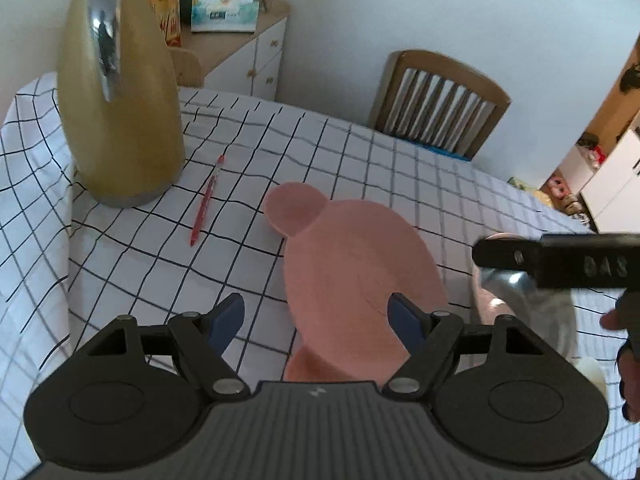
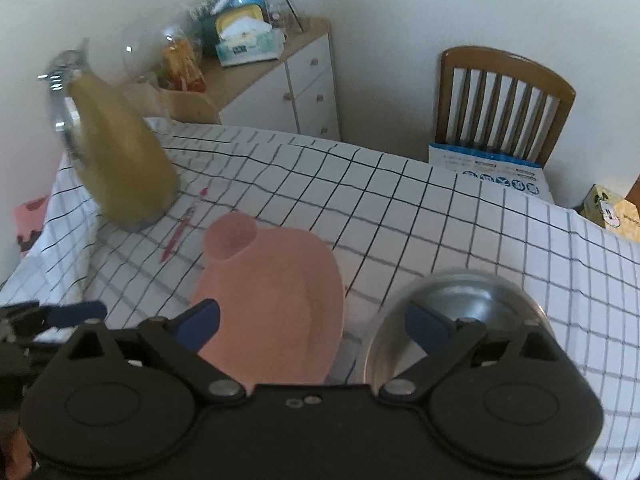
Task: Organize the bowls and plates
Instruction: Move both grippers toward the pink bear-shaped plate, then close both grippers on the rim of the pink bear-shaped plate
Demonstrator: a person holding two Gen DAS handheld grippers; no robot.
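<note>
A pink bear-shaped plate (image 1: 360, 264) lies on the checked tablecloth (image 1: 140, 264), with a metal bowl (image 2: 460, 308) just beside it on the right. The left gripper (image 1: 316, 316) hovers above the plate's near part, its blue fingers spread and empty. The right gripper (image 2: 312, 324) is likewise spread wide, between plate and bowl, while a red pen (image 1: 206, 200) rests near a yellow jug (image 1: 120, 100).
</note>
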